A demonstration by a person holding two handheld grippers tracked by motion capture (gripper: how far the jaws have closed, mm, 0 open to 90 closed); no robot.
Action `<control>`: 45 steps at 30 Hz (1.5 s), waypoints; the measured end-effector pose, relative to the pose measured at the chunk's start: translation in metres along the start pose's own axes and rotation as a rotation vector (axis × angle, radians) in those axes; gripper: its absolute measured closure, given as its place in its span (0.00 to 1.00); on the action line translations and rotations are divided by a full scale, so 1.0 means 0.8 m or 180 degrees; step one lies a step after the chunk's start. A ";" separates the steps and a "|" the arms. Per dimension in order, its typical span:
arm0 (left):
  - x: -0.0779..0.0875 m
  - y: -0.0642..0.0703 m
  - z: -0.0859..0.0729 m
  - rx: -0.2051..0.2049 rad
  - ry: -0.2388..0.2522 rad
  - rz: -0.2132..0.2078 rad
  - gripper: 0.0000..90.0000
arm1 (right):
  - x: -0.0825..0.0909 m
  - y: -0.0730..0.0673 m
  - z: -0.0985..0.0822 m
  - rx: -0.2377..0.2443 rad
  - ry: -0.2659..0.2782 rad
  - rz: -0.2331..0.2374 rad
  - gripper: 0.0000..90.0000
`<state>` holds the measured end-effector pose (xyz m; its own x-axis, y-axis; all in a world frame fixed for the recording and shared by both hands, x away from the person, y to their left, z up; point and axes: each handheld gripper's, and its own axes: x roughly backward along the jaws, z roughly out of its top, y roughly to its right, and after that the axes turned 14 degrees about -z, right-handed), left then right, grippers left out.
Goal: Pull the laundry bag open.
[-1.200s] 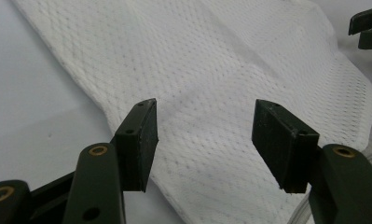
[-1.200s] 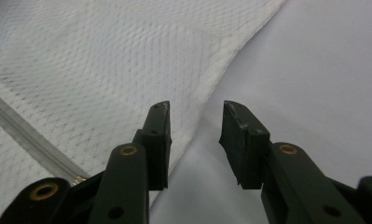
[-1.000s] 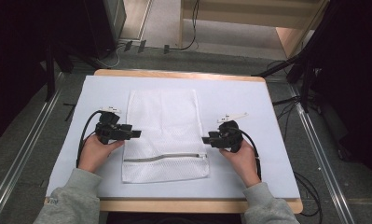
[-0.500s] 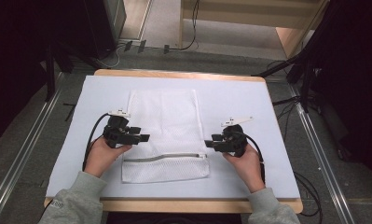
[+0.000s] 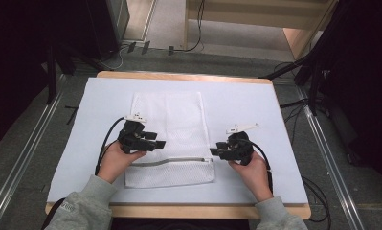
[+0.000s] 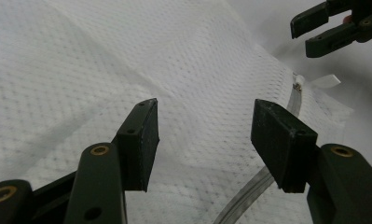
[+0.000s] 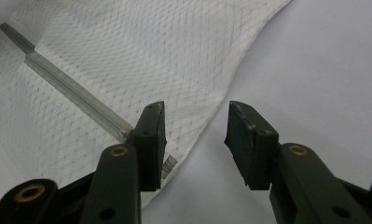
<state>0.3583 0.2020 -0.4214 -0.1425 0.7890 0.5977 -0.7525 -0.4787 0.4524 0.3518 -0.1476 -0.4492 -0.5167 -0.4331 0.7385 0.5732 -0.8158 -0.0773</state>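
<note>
Claws (image 5: 160, 143) (image 5: 212, 151) gape over mesh bag (image 5: 167, 112).

mesh bag (image 5: 169, 129) lies on the table (image 5: 255, 110), between both grippers.

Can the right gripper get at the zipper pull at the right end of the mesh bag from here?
Probably yes: the right gripper is open beside the mesh bag, next to the zipper pull, with nothing between.
</note>
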 end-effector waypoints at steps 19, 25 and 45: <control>-0.046 0.027 0.014 -0.0156 -0.0183 -0.0296 0.76 | -0.003 -0.012 -0.005 0.0000 0.0000 0.0007 0.70; -0.059 0.040 0.017 -0.0317 -0.0127 -0.0455 0.97 | -0.003 -0.010 -0.008 -0.0053 -0.0020 0.0051 0.75; -0.115 0.042 0.010 -0.0324 -0.0472 -0.0526 0.95 | -0.006 -0.017 -0.008 -0.0071 -0.0046 0.0093 0.86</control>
<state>0.3513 0.1102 -0.4558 0.0783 0.7847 0.6150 -0.8197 -0.3005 0.4877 0.3427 -0.1372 -0.4560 -0.4906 -0.4516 0.7452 0.5736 -0.8112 -0.1139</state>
